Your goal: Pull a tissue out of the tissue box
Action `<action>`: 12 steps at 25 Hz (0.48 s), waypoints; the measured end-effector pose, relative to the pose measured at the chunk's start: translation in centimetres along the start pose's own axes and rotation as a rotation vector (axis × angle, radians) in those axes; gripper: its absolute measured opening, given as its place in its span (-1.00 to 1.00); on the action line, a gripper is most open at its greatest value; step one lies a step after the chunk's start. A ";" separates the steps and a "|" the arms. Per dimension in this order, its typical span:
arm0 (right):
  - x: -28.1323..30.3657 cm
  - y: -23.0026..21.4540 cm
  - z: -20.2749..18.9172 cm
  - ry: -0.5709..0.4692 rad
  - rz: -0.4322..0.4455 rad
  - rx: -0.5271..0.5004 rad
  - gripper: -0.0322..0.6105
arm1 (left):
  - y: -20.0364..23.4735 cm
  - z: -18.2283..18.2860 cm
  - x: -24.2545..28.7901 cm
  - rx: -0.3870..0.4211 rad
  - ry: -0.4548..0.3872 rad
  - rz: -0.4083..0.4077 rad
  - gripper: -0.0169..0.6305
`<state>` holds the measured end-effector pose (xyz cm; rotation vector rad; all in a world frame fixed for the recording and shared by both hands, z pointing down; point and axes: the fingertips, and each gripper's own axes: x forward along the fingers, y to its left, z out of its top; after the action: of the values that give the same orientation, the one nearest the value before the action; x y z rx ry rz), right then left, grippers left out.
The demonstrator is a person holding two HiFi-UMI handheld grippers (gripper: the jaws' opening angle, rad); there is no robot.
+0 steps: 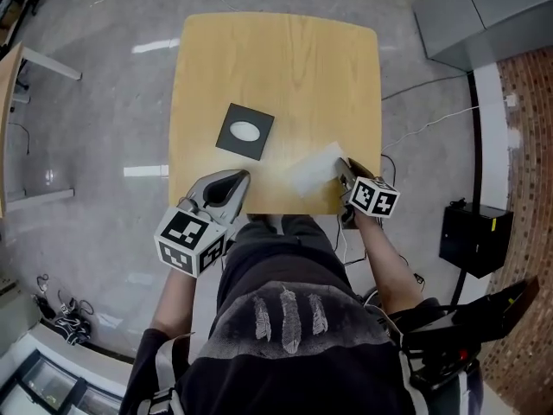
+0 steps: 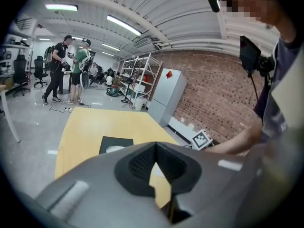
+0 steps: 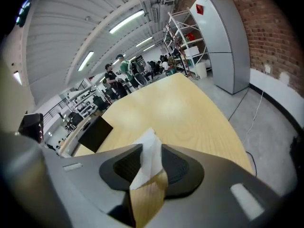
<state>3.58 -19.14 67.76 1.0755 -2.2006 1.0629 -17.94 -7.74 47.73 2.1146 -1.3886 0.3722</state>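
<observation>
The black tissue box lies flat on the wooden table, its white oval opening facing up; it also shows in the left gripper view and the right gripper view. A pulled-out white tissue lies on the table right of the box, near the front edge. My right gripper sits at the tissue's right end, jaws parted, with a corner of the tissue standing loosely between them. My left gripper rests at the front edge below the box, its tips together with nothing in them.
The person's lap is against the table's near edge. A grey cabinet stands at the far right and a black case sits on the floor to the right. Cables trail over the floor. Several people stand far behind the table.
</observation>
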 end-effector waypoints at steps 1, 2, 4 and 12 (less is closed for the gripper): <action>-0.2 0.0 -0.1 0.008 -0.012 -0.026 -0.44 | -0.1 0.0 0.0 0.005 0.003 -0.003 -0.94; -0.4 0.0 0.0 0.006 -0.019 -0.051 -0.37 | -0.3 0.1 0.1 0.013 0.006 -0.006 -0.94; -0.8 0.1 0.3 -0.018 -0.018 -0.083 -0.31 | -0.4 0.3 0.1 0.033 0.009 -0.008 -0.94; -2.3 1.9 1.1 0.021 0.005 -0.328 -0.08 | -0.4 0.6 -0.1 0.068 0.012 0.013 -0.94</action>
<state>3.37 -18.24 64.70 0.9069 -2.2608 0.6777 -17.73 -7.89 47.08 2.1556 -1.4015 0.4427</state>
